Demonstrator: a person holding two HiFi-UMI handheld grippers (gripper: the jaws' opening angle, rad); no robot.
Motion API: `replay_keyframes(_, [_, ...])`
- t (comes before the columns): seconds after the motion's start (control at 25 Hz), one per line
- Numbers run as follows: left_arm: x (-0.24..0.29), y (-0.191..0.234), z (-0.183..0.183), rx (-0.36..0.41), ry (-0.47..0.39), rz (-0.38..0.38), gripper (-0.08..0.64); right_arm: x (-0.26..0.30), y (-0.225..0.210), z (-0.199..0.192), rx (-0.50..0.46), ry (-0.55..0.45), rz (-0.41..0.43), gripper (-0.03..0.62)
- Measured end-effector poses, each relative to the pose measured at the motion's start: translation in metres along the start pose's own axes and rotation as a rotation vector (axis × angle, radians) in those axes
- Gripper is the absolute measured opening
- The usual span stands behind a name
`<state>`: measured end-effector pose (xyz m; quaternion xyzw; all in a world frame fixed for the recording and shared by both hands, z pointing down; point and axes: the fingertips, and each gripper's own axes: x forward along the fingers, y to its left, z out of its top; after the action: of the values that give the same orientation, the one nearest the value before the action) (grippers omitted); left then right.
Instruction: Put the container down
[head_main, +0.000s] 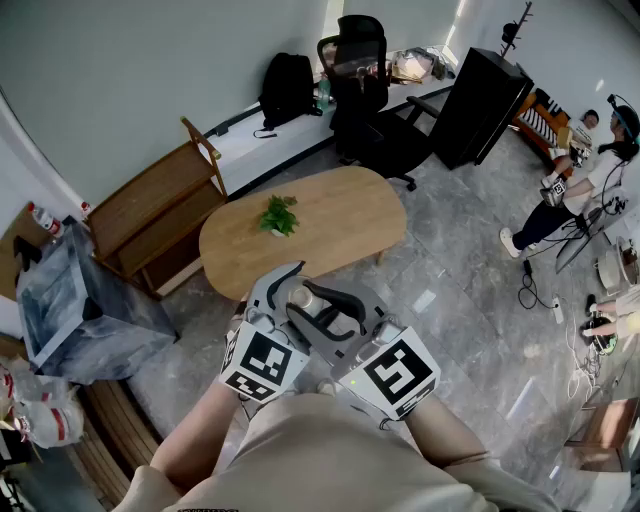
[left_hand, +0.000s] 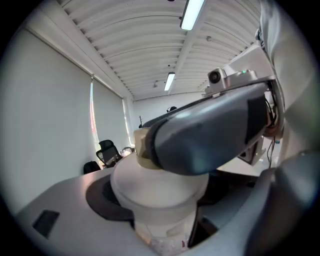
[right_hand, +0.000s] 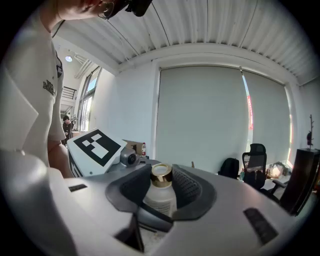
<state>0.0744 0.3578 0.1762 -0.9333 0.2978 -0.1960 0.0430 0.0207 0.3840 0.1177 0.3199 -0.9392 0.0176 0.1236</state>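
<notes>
2 grips are kept on the container (right_hand: 160, 199): left tongs (head_main: 283, 300) and right tongs (head_main: 345, 320) are closed on it, aloft, nearer than the counter (head_main: 340, 215). Setting down is judged wholly left.

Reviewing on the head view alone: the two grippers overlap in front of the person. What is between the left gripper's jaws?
Observer: The left gripper is shut on a white container with a wide lid.
Operator: And the right gripper?
Observer: The right gripper is shut on a small bottle with a gold cap.
</notes>
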Motion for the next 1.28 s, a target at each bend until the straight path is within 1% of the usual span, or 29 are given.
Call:
replay_keyframes(0.28, [0.015,-0.006,0.003,-0.005,0.012,0.004,0.337,-0.01,-0.013,-0.005,0.024,-0.012,0.002,0.112])
replay_keyframes(0.48, [0.022,-0.014,0.0,-0.007,0.034,0.018,0.337,-0.017,-0.018,-0.017,0.006,-0.018,0.024,0.112])
replay_keyframes(0.84, [0.035,-0.029,-0.001,-0.02,0.057,0.059,0.337,-0.036,-0.025,-0.028,0.012,-0.001,0.071,0.112])
replay_keyframes(1.04, [0.043,-0.036,0.004,-0.025,0.052,0.095,0.337,-0.047,-0.029,-0.031,-0.008,-0.018,0.1,0.112])
replay_keyframes(1.28, [0.047,-0.027,0.001,-0.018,0.059,0.119,0.337,-0.039,-0.034,-0.032,-0.014,-0.011,0.129,0.112])
